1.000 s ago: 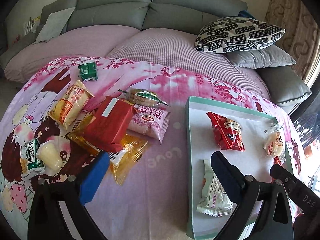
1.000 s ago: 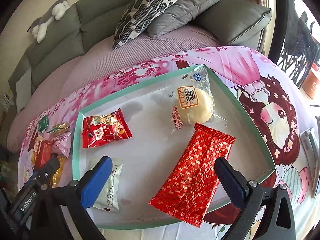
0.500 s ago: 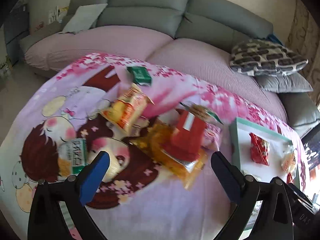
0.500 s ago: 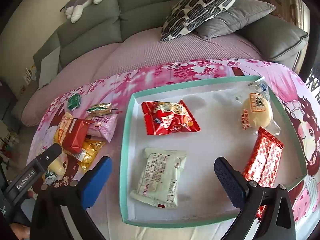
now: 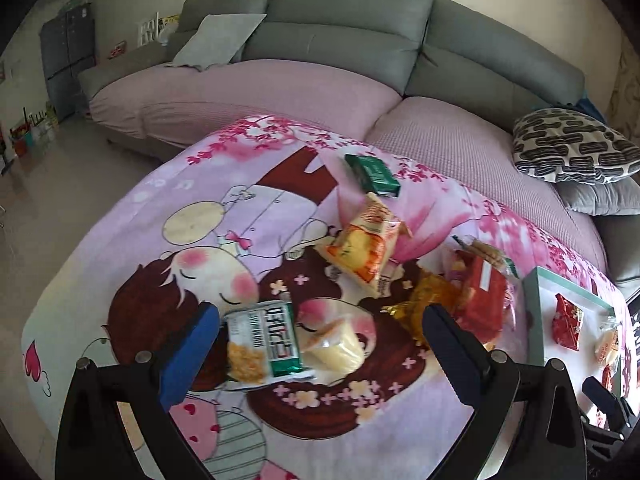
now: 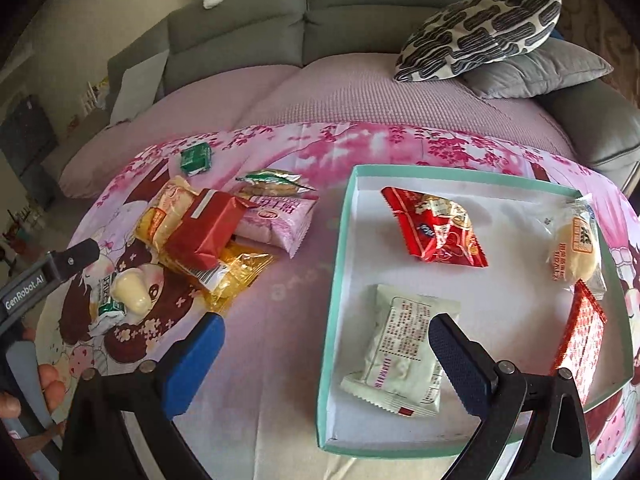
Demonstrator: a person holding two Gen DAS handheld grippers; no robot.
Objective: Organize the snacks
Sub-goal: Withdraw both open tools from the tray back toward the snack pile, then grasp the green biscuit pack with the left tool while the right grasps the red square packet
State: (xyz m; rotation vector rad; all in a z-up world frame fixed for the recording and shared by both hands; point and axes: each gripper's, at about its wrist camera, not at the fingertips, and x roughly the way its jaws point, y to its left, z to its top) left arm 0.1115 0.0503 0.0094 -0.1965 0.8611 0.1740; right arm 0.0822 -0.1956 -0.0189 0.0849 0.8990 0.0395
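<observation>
Left gripper [image 5: 320,344] spread wide, empty, low over the pink cartoon cloth [image 5: 192,248] on the worktop. Between its fingers, a green-and-white packet [image 5: 262,344] with a pale bun pack [image 5: 336,346] touching its right side. Further back, an orange packet [image 5: 366,246] and a small green packet [image 5: 373,174], apart from each other. To the right, a heap: red packet [image 6: 208,232] on top of yellow wrappers [image 6: 236,270], pink packet [image 6: 276,220] against it, a clear-wrapped biscuit [image 6: 272,184] just behind.

Right gripper [image 6: 326,360] also wide open, holding nothing, straddling the left wall of the teal tray [image 6: 334,280]. Inside the tray: white packet [image 6: 404,346] near the front, red snack bag [image 6: 436,226] behind it, round bun [image 6: 576,248] at the right wall, patterned red packet [image 6: 582,344] in front of the bun. Grey sofa [image 5: 348,36] behind, with a patterned cushion [image 6: 480,32] on it.
</observation>
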